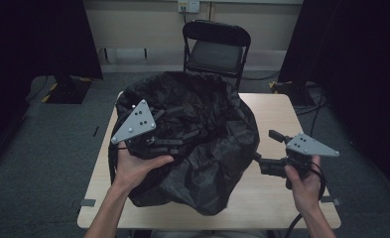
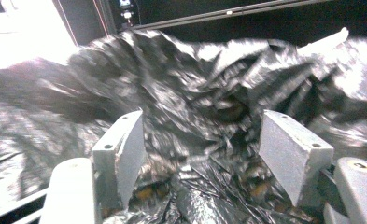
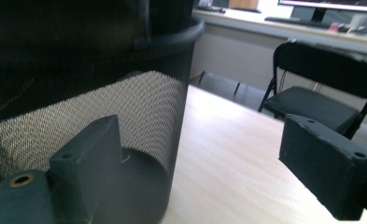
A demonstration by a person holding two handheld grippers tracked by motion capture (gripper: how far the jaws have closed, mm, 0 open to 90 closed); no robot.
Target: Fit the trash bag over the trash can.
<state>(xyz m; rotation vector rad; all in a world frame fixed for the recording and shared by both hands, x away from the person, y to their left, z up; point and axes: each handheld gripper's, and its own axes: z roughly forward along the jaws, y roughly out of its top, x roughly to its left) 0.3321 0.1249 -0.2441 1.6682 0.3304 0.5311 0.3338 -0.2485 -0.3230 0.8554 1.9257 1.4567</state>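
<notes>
A crumpled black plastic bag [image 1: 207, 148] covers a bin in the middle of the table [image 1: 277, 109]. My left gripper [image 1: 175, 128] lies on top of the bag at its left side, held from below by the person's left hand. Its jaws [image 2: 202, 126] stand wide open with wrinkled bag plastic [image 2: 195, 70] between and beyond them, not pinched. My right gripper [image 1: 268, 148] hovers just right of the bag, pointing at it, open. Between its jaws [image 3: 200, 140] is bare table. The bin's mesh wall [image 3: 144, 116] stands close behind one jaw, under the bag's dark edge [image 3: 78, 37].
A black folding chair [image 1: 216, 47] stands behind the table's far edge, also in the right gripper view [image 3: 321, 84]. Dark curtains hang at both sides of the room. The right part of the tabletop is bare wood. Cables trail from both grippers.
</notes>
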